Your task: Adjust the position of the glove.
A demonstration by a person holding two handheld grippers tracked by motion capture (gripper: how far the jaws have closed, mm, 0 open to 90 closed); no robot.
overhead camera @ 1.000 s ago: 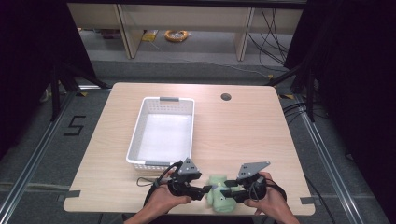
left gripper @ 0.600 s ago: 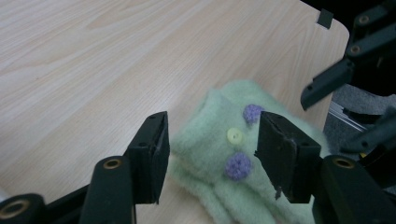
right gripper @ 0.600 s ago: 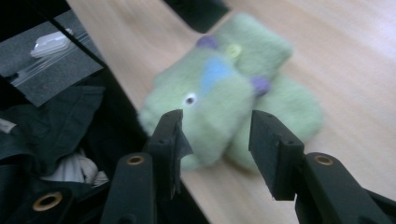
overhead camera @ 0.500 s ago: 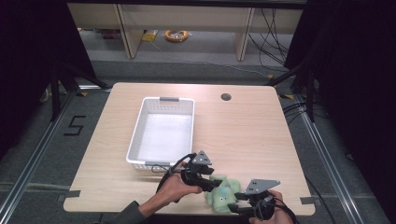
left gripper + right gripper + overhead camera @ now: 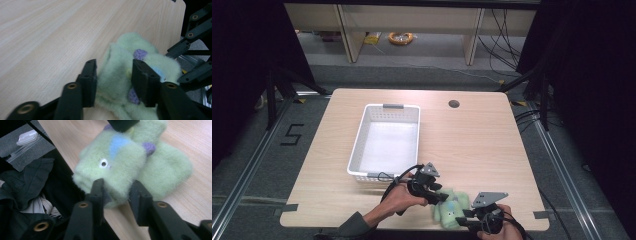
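The green plush toy (image 5: 451,211) lies on the wooden table (image 5: 482,145) at its near edge, a little right of the middle, one end reaching the lip. It is fuzzy, with a white eye, a blue patch and small purple bumps. My left gripper (image 5: 443,198) comes at it from the left; in the left gripper view its two jaws have just been closing and now press into the plush (image 5: 120,75) from both sides, pinching a fold of it. My right gripper (image 5: 466,216) comes from the near right; in the right gripper view its jaws have likewise just been closing and nip the end of the toy (image 5: 125,160) that overhangs the table edge.

The white basket (image 5: 358,146) stands just beyond my left hand (image 5: 399,197), left of centre, long side running away from me, with nothing in it. Its near wall sits close to my left wrist. The table's right half and far side lie bare apart from a small round hole (image 5: 454,104) near the far edge.
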